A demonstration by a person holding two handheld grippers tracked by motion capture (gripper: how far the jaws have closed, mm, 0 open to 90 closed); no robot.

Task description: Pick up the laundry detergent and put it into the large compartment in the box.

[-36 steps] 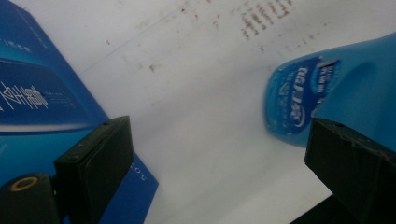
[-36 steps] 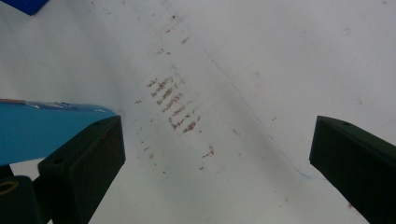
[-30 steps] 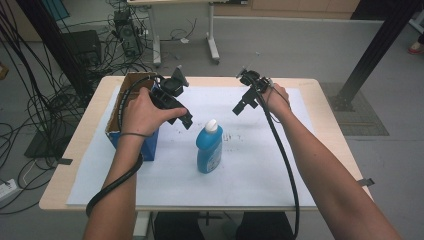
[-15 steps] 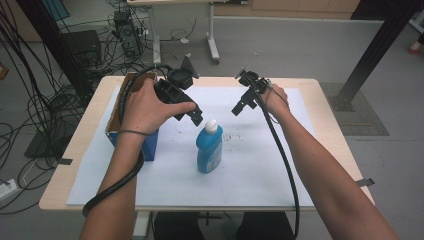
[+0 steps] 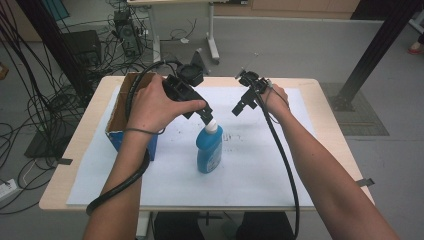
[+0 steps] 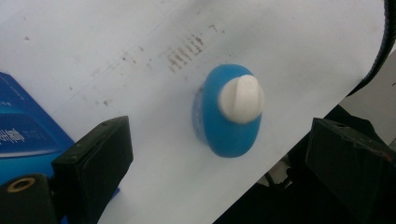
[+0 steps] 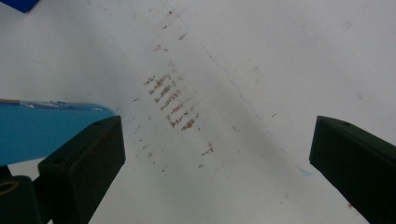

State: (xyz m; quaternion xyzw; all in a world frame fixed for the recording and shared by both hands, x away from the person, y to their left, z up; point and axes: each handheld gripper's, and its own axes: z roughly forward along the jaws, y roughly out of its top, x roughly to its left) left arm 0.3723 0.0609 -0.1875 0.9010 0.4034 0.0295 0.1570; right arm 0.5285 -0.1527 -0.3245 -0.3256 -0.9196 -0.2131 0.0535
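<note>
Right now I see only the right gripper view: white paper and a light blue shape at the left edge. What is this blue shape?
Observer: Most likely the blue bottle. It stands upright on the paper and has a white cap.
Operator: Where is the other hand-held gripper?
Observer: The left hand-held gripper hangs just above the cap, with its jaws open and not closed on it.
Operator: Is anything else close to the bottle?
Observer: An open blue box stands to the person's left, apart from the bottle.
</note>
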